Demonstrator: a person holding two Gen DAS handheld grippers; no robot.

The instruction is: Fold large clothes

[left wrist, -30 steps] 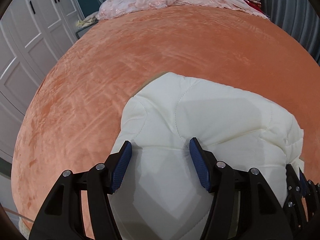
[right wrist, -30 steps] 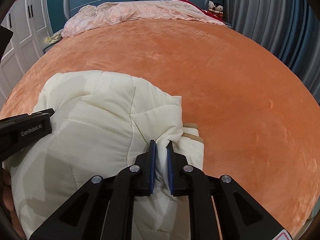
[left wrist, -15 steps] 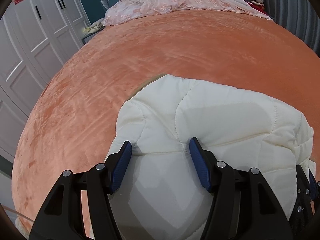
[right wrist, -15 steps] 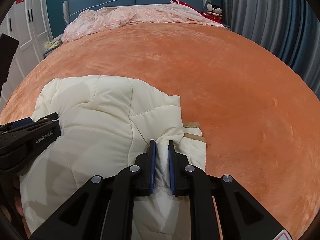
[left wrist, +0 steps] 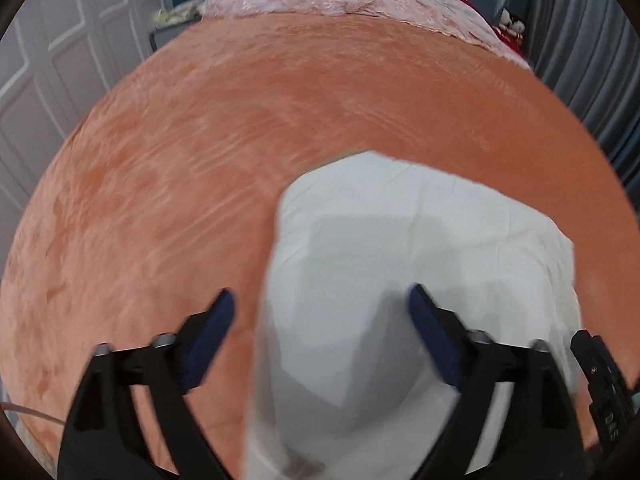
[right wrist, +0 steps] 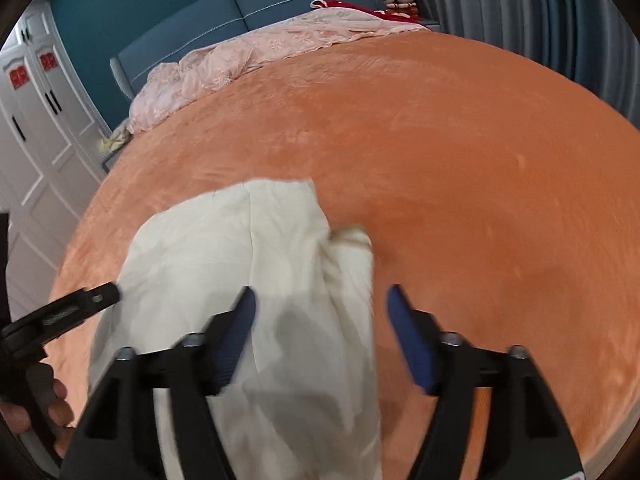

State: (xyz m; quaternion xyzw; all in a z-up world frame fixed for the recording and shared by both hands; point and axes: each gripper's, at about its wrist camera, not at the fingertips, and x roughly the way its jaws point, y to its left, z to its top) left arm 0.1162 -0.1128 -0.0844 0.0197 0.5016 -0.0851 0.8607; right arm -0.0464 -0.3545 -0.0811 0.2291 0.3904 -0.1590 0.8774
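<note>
The folded cream quilted jacket [left wrist: 420,280] lies on the orange bed cover [left wrist: 200,180], near its front edge. The left tongs [left wrist: 320,332] are spread wide above its left part, gripping nothing. The right tongs [right wrist: 320,332] also stand released over the jacket's right edge; both views are blurred, so any contact is unclear. A pink quilt [right wrist: 240,64] lies by the headboard

One jacket [left wrist: 420,248]; two tools [left wrist: 320,320].
</note>
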